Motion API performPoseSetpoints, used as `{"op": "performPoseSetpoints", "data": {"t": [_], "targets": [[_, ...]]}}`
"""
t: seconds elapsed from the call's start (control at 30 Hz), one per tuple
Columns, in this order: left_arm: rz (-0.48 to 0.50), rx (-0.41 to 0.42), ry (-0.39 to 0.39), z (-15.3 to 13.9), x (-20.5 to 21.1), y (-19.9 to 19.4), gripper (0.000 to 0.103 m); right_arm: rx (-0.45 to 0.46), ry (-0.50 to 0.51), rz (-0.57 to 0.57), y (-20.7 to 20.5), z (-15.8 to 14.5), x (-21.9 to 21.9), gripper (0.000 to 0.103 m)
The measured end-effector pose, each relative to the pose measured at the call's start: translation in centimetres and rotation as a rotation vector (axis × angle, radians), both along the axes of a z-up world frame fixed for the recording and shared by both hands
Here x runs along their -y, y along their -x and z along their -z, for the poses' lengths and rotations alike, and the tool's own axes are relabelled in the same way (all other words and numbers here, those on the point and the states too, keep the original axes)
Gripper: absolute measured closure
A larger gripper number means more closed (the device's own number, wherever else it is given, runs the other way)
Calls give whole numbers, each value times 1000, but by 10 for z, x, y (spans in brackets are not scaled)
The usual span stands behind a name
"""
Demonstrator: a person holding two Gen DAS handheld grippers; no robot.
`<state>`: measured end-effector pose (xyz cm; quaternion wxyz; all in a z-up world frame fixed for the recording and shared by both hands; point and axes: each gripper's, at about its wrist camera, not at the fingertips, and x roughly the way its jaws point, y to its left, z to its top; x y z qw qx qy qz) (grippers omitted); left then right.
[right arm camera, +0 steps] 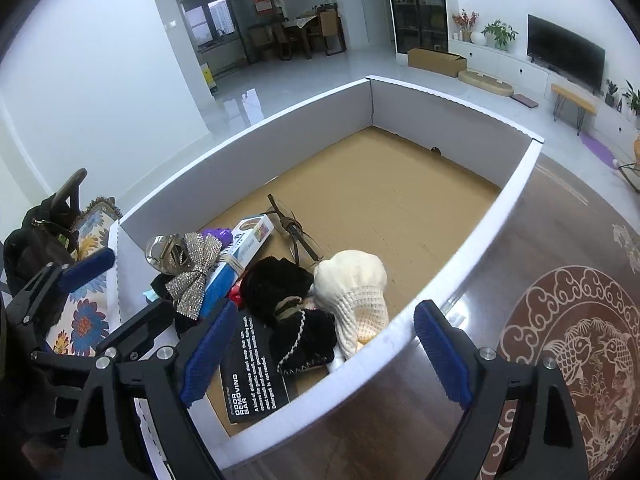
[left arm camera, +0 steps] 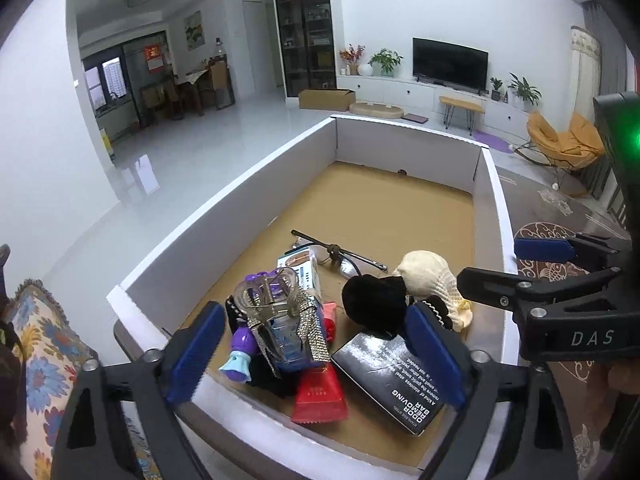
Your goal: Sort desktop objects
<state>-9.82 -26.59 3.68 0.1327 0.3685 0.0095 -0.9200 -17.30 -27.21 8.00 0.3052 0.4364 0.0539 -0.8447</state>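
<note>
A white-walled cardboard tray (left arm camera: 224,208) (right arm camera: 248,136) holds a pile of small objects at its near end. A clear hair claw with a rhinestone bow (left arm camera: 276,300) (right arm camera: 188,268) lies on top, over a purple toy (left arm camera: 240,350) and a red packet (left arm camera: 320,396). A black box marked ODOR REMOVING BAR (left arm camera: 396,380) (right arm camera: 256,372), a black fuzzy item (left arm camera: 376,300) (right arm camera: 280,284) and a cream knit item (left arm camera: 432,280) (right arm camera: 356,288) lie beside them. My left gripper (left arm camera: 316,352) is open above the pile. My right gripper (right arm camera: 324,352) is open over the tray's near right wall.
A blue-and-white carton (right arm camera: 244,256) and a thin dark tool (left arm camera: 340,250) lie further in. The tray's far half is bare brown cardboard (right arm camera: 400,184). A patterned dark table surface (right arm camera: 568,320) lies to the right. A floral cushion (left arm camera: 36,344) and a dark bag (right arm camera: 36,248) sit left.
</note>
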Motion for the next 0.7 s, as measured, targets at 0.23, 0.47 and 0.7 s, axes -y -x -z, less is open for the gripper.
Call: {"op": "performPoseSetpoints", "data": {"t": [0.23, 0.47, 0.7], "targets": [[-35, 21, -73, 8, 2, -12, 5, -11, -28, 19, -5, 5, -11, 13], [-95, 32, -133, 21, 5, -18, 5, -73, -156, 23, -16, 14, -17, 8], [-93, 79, -62, 29, -6, -14, 0, -126, -218, 18, -22, 12, -18, 3]]}}
